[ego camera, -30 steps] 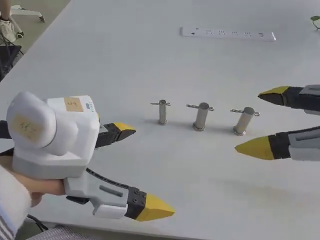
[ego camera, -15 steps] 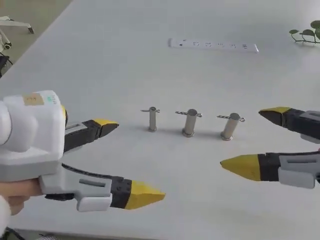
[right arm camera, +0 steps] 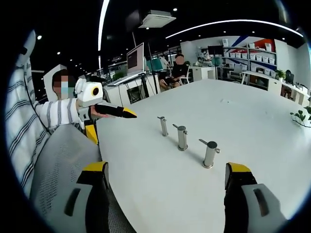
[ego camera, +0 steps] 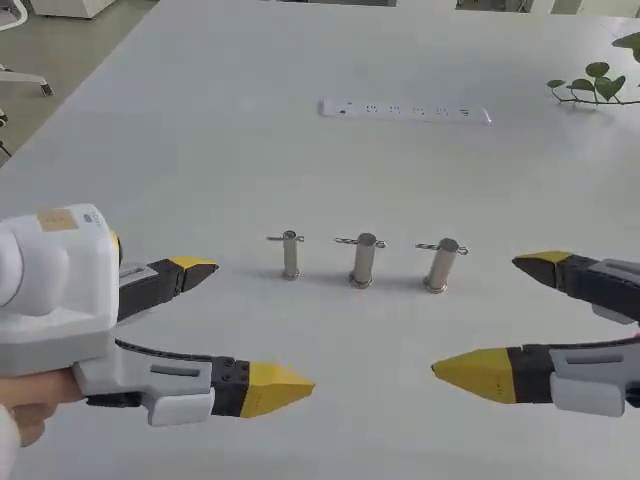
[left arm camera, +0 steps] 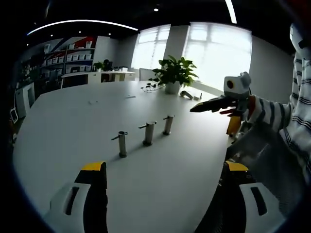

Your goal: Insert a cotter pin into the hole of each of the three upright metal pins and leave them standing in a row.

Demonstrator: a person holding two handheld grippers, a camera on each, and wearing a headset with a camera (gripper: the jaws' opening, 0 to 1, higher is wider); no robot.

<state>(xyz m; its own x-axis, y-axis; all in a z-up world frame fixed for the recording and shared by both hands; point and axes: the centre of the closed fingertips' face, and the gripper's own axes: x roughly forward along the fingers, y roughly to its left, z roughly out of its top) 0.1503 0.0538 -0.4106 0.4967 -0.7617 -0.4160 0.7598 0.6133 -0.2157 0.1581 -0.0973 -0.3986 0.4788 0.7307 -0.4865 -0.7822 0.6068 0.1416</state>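
Both grippers have drawn back a little from the row since a second ago, and your head camera has shifted too.

Head view: your left gripper (ego camera: 262, 322) sits low on the left, jaws spread wide and holding nothing. Your right gripper (ego camera: 475, 315) mirrors it on the right, also wide open and empty. Between them the left pin (ego camera: 290, 257), middle pin (ego camera: 363, 264) and right pin (ego camera: 440, 267) stand upright in a row on the white table (ego camera: 200, 150). Each has a cotter pin (ego camera: 348, 241) through its head. A power strip (ego camera: 405, 110) lies well beyond them.

Left gripper view: the three pins stand ahead between your open jaws, with the right gripper beyond them to the right.

Right gripper view: the row stands just ahead, with the left gripper beyond it.
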